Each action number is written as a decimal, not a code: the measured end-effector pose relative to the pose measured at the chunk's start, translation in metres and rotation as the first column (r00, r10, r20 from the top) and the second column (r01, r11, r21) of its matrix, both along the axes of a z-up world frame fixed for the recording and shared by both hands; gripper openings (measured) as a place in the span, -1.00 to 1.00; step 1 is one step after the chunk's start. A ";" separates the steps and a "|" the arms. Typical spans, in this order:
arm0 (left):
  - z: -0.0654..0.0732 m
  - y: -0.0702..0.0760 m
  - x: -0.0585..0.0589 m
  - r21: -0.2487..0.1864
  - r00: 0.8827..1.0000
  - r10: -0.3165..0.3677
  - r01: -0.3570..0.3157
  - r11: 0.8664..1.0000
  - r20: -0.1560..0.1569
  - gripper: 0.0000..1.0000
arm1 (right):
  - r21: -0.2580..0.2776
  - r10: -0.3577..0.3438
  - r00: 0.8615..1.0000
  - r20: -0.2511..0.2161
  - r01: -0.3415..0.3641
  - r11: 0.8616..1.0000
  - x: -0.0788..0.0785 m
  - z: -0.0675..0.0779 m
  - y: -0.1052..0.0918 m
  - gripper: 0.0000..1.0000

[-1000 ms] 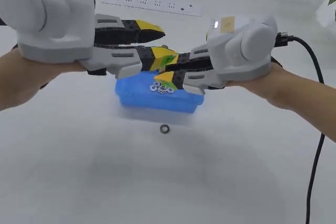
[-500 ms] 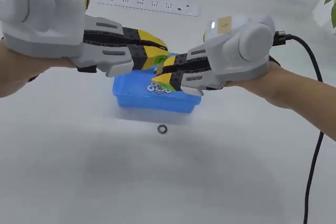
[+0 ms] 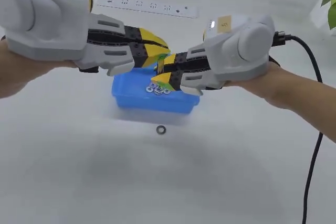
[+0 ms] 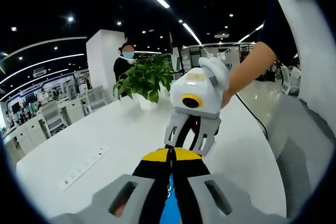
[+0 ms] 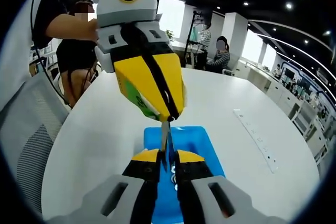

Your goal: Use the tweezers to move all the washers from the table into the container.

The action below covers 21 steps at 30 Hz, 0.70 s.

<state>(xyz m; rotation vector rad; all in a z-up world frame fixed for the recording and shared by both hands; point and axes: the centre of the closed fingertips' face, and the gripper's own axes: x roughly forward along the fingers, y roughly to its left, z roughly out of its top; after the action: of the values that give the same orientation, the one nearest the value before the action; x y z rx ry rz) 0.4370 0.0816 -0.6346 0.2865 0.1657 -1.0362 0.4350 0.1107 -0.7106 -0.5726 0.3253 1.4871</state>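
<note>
Tabletop lay white under the work, with the left gripper and right gripper meeting nose to nose above the blue container. The right gripper view showed the tweezers as a thin metal blade bridging the two. Its upper end was pinched in the left gripper's jaws, which were pressed together. Its lower end ran down between the right gripper's jaws, which had closed to a narrow slit on it.

This looked like a re-grip or handover of the tool. It would go best if one pair of jaws held firm until the other had a sure bite. The receiving jaws would need to sit across the tweezers' flat arms, with the tips well proud, so a squeeze could close them.

Several washers already sat in the container. One washer lay flat on the tabletop just in front of its near wall, apparently the only one left. Nipping that ring by its edge would probably hold it better than pressing down on it.
</note>
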 end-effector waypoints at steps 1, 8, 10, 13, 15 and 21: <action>0.001 0.000 0.000 -0.001 1.000 0.001 -0.001 1.000 0.002 -0.92 | 0.001 -0.002 1.000 0.002 0.002 1.000 0.000 0.001 0.000 -0.76; 0.010 0.006 0.001 0.004 0.999 0.026 -0.026 1.000 0.029 -0.92 | 0.010 -0.023 1.000 0.021 0.023 1.000 0.003 0.011 -0.002 -0.73; 0.013 0.010 0.002 -0.006 0.999 0.033 -0.033 0.999 0.022 -0.92 | 0.008 -0.021 0.999 0.028 0.021 1.000 0.001 0.012 -0.003 -0.70; 0.020 0.012 -0.001 -0.023 0.999 0.039 -0.039 0.999 0.033 -0.92 | 0.003 -0.009 0.999 0.048 0.009 1.000 -0.003 0.014 -0.005 -0.67; 0.024 0.013 -0.002 -0.024 0.998 0.042 -0.041 0.999 0.042 -0.92 | 0.001 -0.009 0.998 0.057 0.009 1.000 -0.005 0.015 -0.007 -0.61; 0.036 0.009 -0.015 -0.073 0.999 0.033 -0.031 0.997 0.037 -0.92 | 0.049 -0.073 0.995 0.068 0.069 0.996 -0.004 0.023 -0.014 -0.48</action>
<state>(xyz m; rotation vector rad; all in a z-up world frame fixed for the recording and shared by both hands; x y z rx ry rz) 0.4221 0.0905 -0.5982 0.2371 0.0977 -1.0020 0.4311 0.0962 -0.6874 -0.5685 0.2535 1.3995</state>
